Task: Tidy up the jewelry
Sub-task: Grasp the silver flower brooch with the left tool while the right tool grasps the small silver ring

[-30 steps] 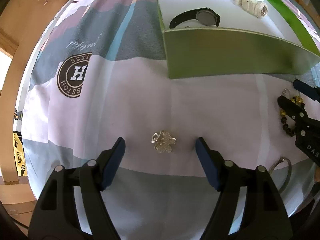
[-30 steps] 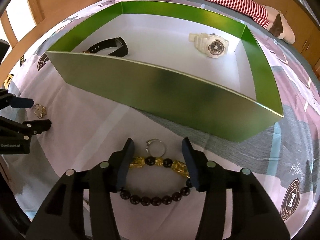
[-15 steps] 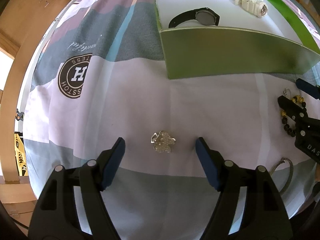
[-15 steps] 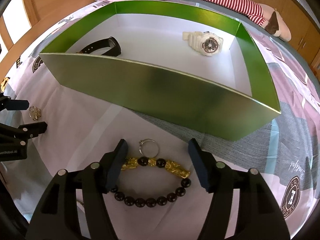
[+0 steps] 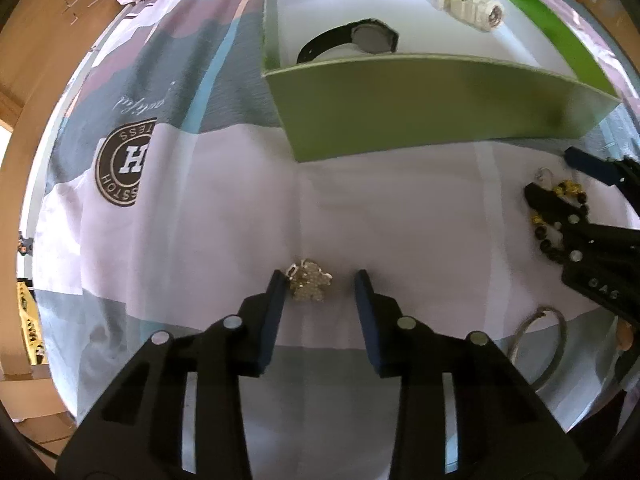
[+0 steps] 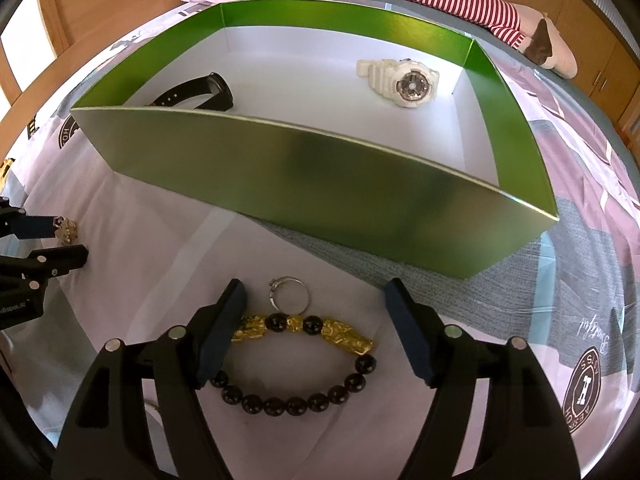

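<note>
The brooch [image 5: 308, 286] lies flat on the bedsheet [image 5: 400, 220], low in the frame's centre, between the closing jaws of the left gripper [image 5: 320, 292]; one pad touches it, the other stands apart. No clear long axis is shown. The close should be kept centred, so the piece is not pushed aside. The bracelet [image 6: 296, 360], long axis across the frame, lies between the opening jaws of the right gripper [image 6: 316, 312], unheld, touching a ring [image 6: 290, 298]. Beyond stands the green box [image 6: 320, 184] with two watches.

wooden wardrobes [image 6: 592, 4] behind a bed [image 6: 600, 184], seemingly daylit.
</note>
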A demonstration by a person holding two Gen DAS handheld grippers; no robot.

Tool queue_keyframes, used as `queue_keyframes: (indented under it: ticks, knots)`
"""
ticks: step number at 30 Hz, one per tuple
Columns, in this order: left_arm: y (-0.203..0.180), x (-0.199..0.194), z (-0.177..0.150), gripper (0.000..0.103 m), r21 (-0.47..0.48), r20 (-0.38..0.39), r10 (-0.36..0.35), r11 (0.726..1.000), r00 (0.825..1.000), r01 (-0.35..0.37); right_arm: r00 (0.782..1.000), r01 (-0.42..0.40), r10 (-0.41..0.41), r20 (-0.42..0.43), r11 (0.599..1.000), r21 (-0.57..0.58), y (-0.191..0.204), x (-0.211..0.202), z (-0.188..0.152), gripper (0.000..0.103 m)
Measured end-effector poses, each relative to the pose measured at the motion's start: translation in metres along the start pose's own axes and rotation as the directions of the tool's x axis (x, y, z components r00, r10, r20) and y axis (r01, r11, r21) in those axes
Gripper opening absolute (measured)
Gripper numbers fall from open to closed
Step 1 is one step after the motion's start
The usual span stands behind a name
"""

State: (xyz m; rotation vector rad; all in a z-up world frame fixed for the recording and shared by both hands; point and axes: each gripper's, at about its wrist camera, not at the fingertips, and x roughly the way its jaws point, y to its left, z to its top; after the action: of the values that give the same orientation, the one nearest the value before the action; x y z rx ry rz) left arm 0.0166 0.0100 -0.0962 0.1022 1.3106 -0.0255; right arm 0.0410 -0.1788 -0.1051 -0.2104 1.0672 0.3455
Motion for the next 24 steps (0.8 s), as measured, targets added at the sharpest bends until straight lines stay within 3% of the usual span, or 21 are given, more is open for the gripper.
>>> queue_keyframes:
  ticks: [3,4,6,9,14,17,24]
  knots:
    - [0.001,-0.002,0.001,0.036,-0.044,-0.011,-0.147,0.988,0.989,0.147,1.000,0.000,0.000,0.000,1.000,0.000,0.000,0.000,0.000,0.074]
    - [0.002,-0.004,0.002,0.036,-0.054,-0.010,-0.166,0.985,0.986,0.166,1.000,0.000,0.000,0.000,1.000,0.001,0.000,0.000,0.000,0.074]
    - [0.005,-0.008,0.005,0.038,-0.062,0.009,-0.159,0.985,0.987,0.159,1.000,-0.001,0.001,0.000,1.000,0.001,0.000,0.000,0.000,0.074]
    - [0.022,-0.014,0.009,0.049,-0.121,0.029,-0.167,0.978,0.985,0.169,1.000,-0.002,0.002,-0.002,1.000,0.001,-0.001,0.000,-0.001,0.074]
    - [0.039,-0.015,0.013,0.053,-0.178,0.006,-0.146,0.973,0.989,0.145,1.000,-0.005,0.005,-0.008,1.000,0.004,-0.001,0.001,-0.001,0.075]
    - [0.030,-0.010,0.011,0.059,-0.136,-0.015,-0.141,0.981,0.990,0.138,1.000,0.000,0.000,-0.004,1.000,0.001,0.000,0.000,-0.001,0.075]
    - [0.001,-0.001,0.005,0.060,-0.031,-0.014,-0.104,0.994,0.995,0.103,1.000,-0.007,0.008,0.014,1.000,-0.019,0.004,-0.001,-0.003,0.072]
